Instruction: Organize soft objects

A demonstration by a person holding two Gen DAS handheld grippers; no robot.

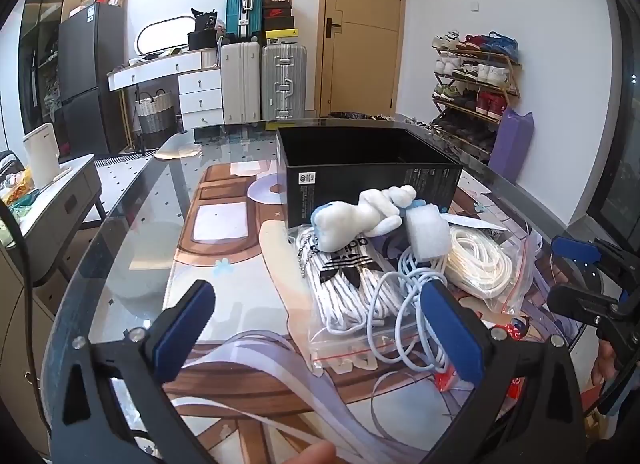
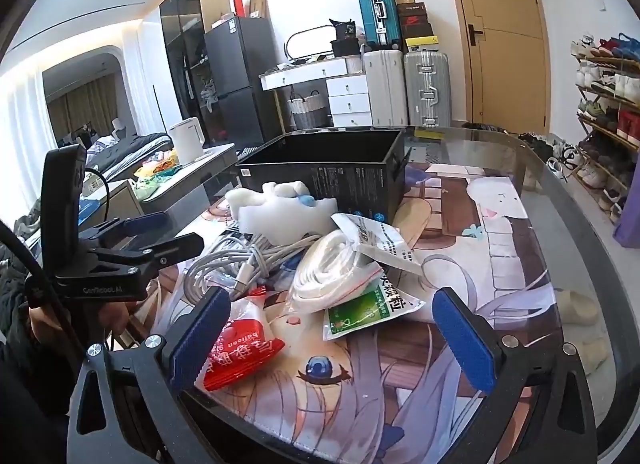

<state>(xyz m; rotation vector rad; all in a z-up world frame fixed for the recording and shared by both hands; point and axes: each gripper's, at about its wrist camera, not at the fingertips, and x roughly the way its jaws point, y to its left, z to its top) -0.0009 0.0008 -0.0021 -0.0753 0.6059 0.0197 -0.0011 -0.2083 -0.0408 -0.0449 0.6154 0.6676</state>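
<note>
Blue-padded fingers of the left gripper (image 1: 320, 328) stand spread wide just above the glass table (image 1: 132, 248), with nothing between them. Past them lies the heap of soft things on the printed mat (image 1: 224, 232): a zip bag of white laces (image 1: 352, 284), a coil of pale cable (image 1: 404, 304), a white plush toy (image 1: 360, 216) resting on top, a foam block (image 1: 426, 234) touching it, and a bag of white cord (image 1: 480, 264) to the right. Behind the heap stands an open black box (image 1: 368, 176), just beside the toy.

From the other side, the right gripper (image 2: 332, 340) is likewise released and holds nothing. A red balloon packet (image 2: 240, 348) lies by its left finger, and a green sachet (image 2: 368, 308) rests near the bag of cord.
</note>
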